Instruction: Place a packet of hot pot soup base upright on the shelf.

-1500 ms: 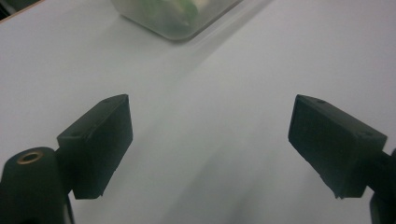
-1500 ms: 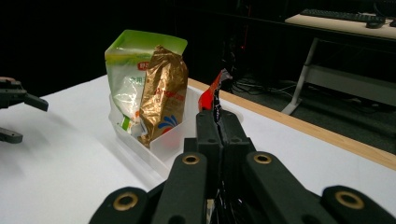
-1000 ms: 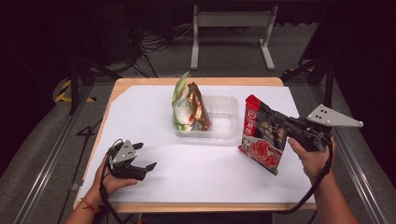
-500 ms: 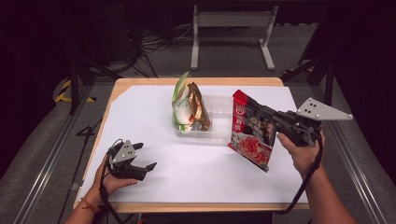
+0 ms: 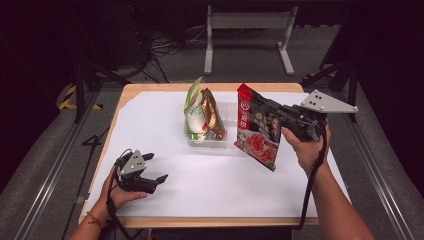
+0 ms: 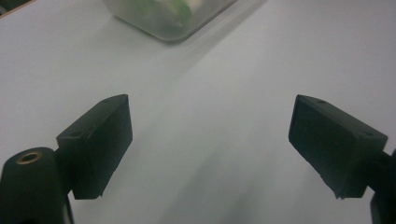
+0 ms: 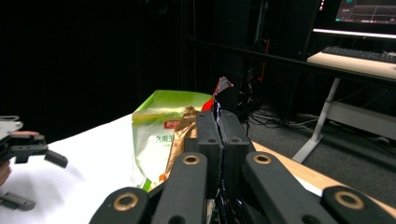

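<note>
Clearance is the risk: my right gripper [image 5: 272, 116] has its jaws clenched on the red pouch [image 5: 257, 134], hanging just beside the clear tub [image 5: 227, 132]. A swing could topple the standing green pouch [image 5: 195, 115]. Left gripper [image 5: 150, 180] rests, jaws released.

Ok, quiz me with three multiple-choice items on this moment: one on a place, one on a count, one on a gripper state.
1. Where is the red printed snack pouch?
A. flat on the white sheet
B. lifted beside the clear plastic bin
C. on the floor

2. How many pouches stand in the bin?
A. two
B. none
C. four

3. The left gripper is:
A. shut on a pouch
B. open
C. shut on nothing

Answers: B, the right gripper holds it aloft; A, a green pouch and a brown pouch; B, its jaws stand apart.
</note>
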